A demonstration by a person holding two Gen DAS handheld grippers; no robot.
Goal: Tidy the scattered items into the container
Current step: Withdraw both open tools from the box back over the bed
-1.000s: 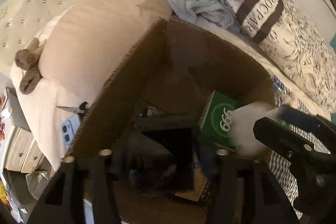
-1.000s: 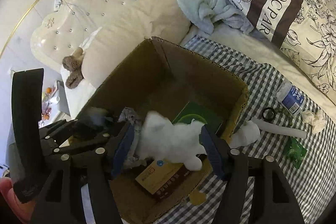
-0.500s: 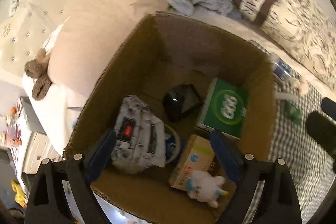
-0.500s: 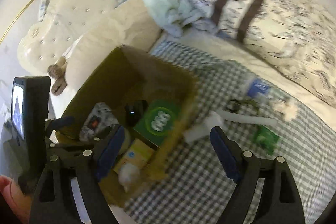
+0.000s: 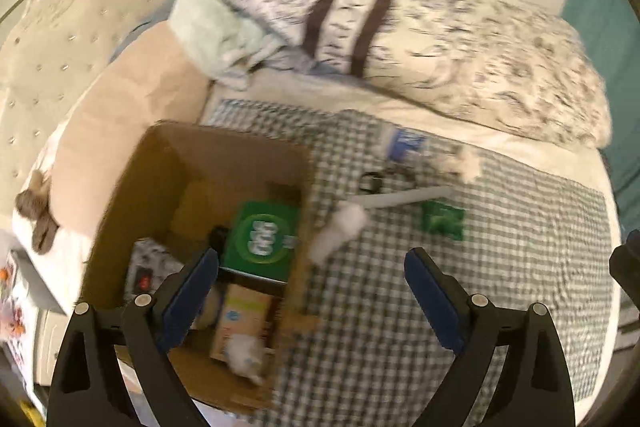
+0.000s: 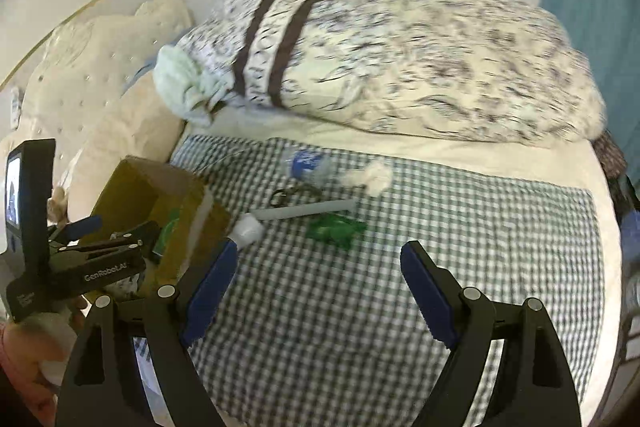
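Note:
The cardboard box (image 5: 224, 155) stands on the checked cloth at the left. It holds a green carton (image 5: 262, 241), a white plush toy (image 5: 244, 351) and other items. My left gripper (image 5: 312, 287) hovers over the box's right wall, its jaws opening with nothing between them. On the cloth lie a white roller with a grey handle (image 5: 344, 227), a green packet (image 5: 442, 221), a blue-labelled bottle (image 5: 406, 143), a crumpled tissue (image 5: 466, 165) and a black ring (image 5: 370, 183). My right gripper (image 6: 318, 279) is open and empty above the cloth, short of the packet (image 6: 336, 229) and roller (image 6: 250, 229).
A patterned quilt (image 5: 440, 47) lies along the back, with a pale green towel (image 5: 208, 31) and a beige pillow (image 5: 132, 107) behind the box. The checked cloth (image 5: 400, 327) spreads out below both grippers. A hand (image 6: 24, 359) holds the left gripper (image 6: 108, 233) by the box (image 6: 132, 179).
Both grippers rose out of the box and swung right over the cloth. The right one let go of the white plush toy, which now lies in the box. The left jaws widened.

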